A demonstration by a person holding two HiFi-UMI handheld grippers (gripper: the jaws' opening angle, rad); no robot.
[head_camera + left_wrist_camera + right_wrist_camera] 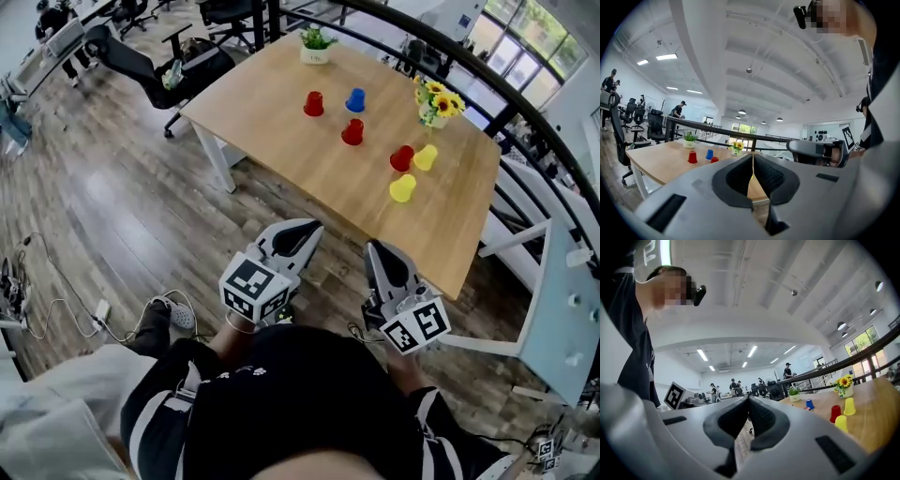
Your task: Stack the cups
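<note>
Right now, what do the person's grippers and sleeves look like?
The left gripper and right gripper are alike: light grey, wedge-shaped bodies with black ribbed fingers that taper to a point. Each carries a white cube with black square markers at its rear. The person wears a black top, and its sleeves have white stripes.

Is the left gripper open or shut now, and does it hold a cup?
Shut and empty. In the left gripper view the fingers of the left gripper meet along one line, with nothing between them.
</note>
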